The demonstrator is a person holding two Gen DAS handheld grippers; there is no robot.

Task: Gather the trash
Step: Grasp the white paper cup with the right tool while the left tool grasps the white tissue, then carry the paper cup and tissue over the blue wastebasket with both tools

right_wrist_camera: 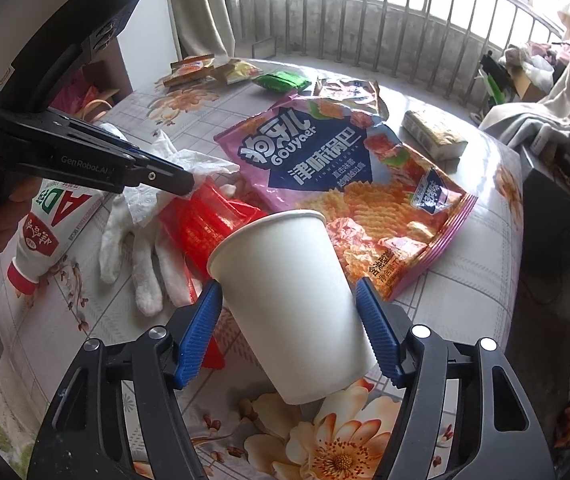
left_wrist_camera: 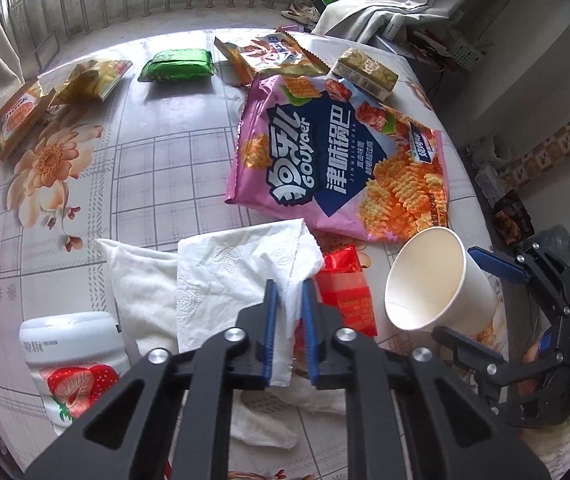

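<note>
Blue pads [left_wrist_camera: 271, 332] of the left gripper [left_wrist_camera: 290, 334] pinch a white tissue [left_wrist_camera: 237, 276].
Right gripper [right_wrist_camera: 289, 332] clamps a tilted paper cup [right_wrist_camera: 285, 300] — both on the flowered table [left_wrist_camera: 157, 160], beside a pink snack bag [left_wrist_camera: 337, 152].

We see each tool, left [left_wrist_camera: 290, 292] and right [right_wrist_camera: 289, 292], built of black linked arms with silver round screws and ribbed blue pads [right_wrist_camera: 201, 332]; white "GenRobot.AI" lettering marks the left one's side.
</note>
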